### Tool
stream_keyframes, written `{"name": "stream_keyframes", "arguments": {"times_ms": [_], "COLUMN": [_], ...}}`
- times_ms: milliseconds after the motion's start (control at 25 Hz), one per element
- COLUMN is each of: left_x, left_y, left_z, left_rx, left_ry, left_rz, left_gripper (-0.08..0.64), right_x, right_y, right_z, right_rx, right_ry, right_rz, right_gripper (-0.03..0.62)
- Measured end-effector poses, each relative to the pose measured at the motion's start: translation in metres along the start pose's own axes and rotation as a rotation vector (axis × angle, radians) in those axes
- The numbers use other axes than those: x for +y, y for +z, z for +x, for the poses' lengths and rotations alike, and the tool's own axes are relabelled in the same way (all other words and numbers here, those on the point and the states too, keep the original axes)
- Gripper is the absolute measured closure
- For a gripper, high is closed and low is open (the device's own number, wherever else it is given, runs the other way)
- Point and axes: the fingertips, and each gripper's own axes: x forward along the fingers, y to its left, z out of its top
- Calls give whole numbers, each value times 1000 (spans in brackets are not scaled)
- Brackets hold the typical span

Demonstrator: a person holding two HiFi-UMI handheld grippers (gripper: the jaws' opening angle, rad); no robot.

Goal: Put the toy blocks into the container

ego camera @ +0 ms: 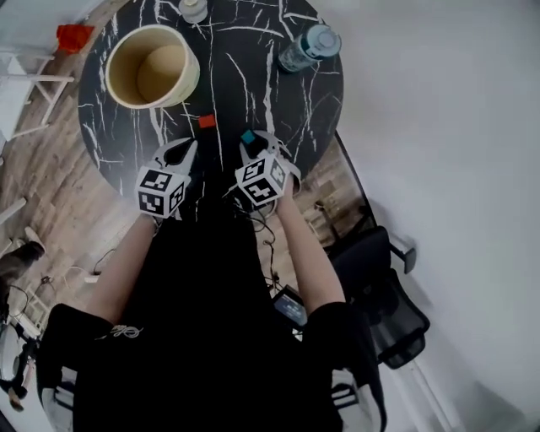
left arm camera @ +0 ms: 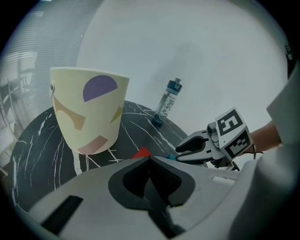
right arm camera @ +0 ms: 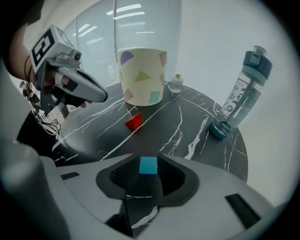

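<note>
A cream paper container (ego camera: 152,66) (right arm camera: 142,77) with pastel shapes stands open at the back left of the black marble table (ego camera: 278,110). A red wedge block (ego camera: 207,121) (right arm camera: 133,121) lies on the table in front of it. Just right of the red block is a blue block (ego camera: 248,137) (right arm camera: 148,165), resting on the table between the jaws of my right gripper (ego camera: 256,142), which stand apart with room on both sides. My left gripper (ego camera: 187,148) (left arm camera: 151,161) hovers near the red block with its jaws closed together and nothing in them.
A clear water bottle (ego camera: 308,46) (right arm camera: 239,93) with a teal cap stands at the table's back right, and a small jar (ego camera: 193,8) at the far edge. A black office chair (ego camera: 384,295) stands by the person's right side. The table's near edge lies just under both grippers.
</note>
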Motion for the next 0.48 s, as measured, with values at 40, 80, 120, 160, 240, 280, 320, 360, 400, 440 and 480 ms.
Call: {"name": "stream_keyframes", "arguments": {"times_ms": [40, 80, 120, 160, 240, 280, 320, 360, 400, 440, 480], "left_x": [2, 4, 6, 8, 13, 16, 20, 23, 26, 29, 32], "left_y": [-1, -3, -4, -4, -6, -7, -8, -10, -12, -13, -15], "left_z": [-1, -2, -4, -5, -10, -13, -16, -18, -21, -24, -27], "left_rx": [-1, -2, -3, -4, -8, -9, -11, -12, -12, -13, -14], "left_ry": [2, 4, 6, 8, 12, 15, 19, 24, 28, 32, 36], "left_rz": [-7, -12, -16, -19, -22, -24, -28, -33, -38, -44, -49], "left_gripper": [560, 560, 560, 560, 560, 560, 560, 560, 560, 560, 560], "right_x": [2, 3, 4, 3, 2, 3, 4, 5, 7, 8, 9], "right_y": [-3, -7, -10, -13, -18, -19, -21, -23, -24, -24, -23], "right_z": [3, 7, 10, 14, 20, 22, 25, 26, 27, 27, 26], "right_rx": [17, 34, 49, 61, 83, 93, 101, 108, 113, 116, 116], "right_ry": [7, 16, 22, 25, 28, 31, 36, 40, 40, 36, 29], "right_rz": [7, 15, 20, 25, 35, 42, 48, 50, 48, 41, 32], "right_gripper": [471, 459, 451, 442, 434, 434, 436, 446, 462, 468, 469]}}
